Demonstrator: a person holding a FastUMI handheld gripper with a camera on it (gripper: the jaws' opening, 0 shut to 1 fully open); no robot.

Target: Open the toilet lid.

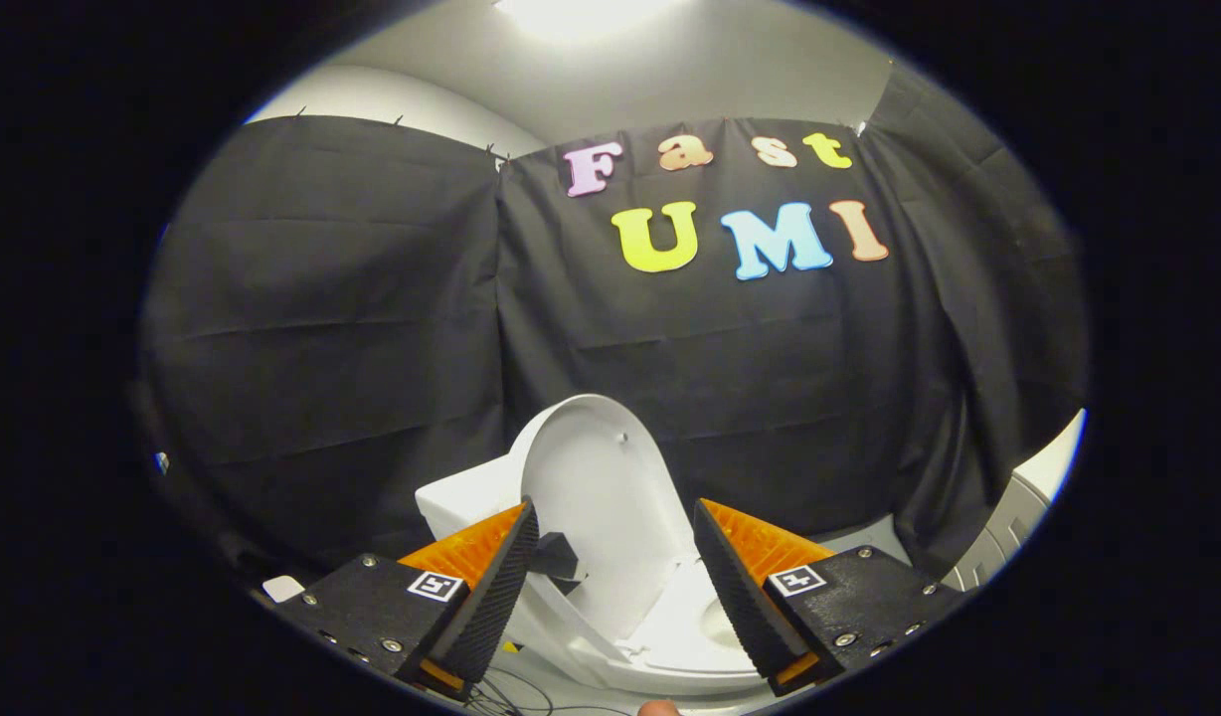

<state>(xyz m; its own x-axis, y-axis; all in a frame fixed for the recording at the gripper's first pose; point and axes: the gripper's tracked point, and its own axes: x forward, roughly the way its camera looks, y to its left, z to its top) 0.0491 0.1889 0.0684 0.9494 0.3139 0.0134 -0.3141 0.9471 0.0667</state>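
The upper and middle frame is taken up by the cloth wall [372, 328] of the booth, with a pale ceiling and a bright lamp [571, 12] seen above it at the top centre. Below the wall, at lower centre, the toilet [670, 646] is seen, white, with its tank [451, 512] to the lower left of centre. The lid [596, 497] is found already raised: it stands nearly upright, leaning back toward the tank and the wall, its inner face turned to the camera. The seat [685, 617] below it lies down over the bowl, at the bottom centre. The gripper [615, 562] is held at the bottom of the frame with its fingers spread wide; nothing is clasped between them, and the lid is seen through the gap, just beyond the fingertips [519, 542]. No contact between fingers and lid can be made out. A small dark piece [556, 559] is seen just beside the left finger, at the lid's edge; what it is cannot be told. A few thin cables [511, 691] lie on the floor at the very bottom. The task is judged done or all but done: the lid is up, and little is left except drawing the gripper clear.
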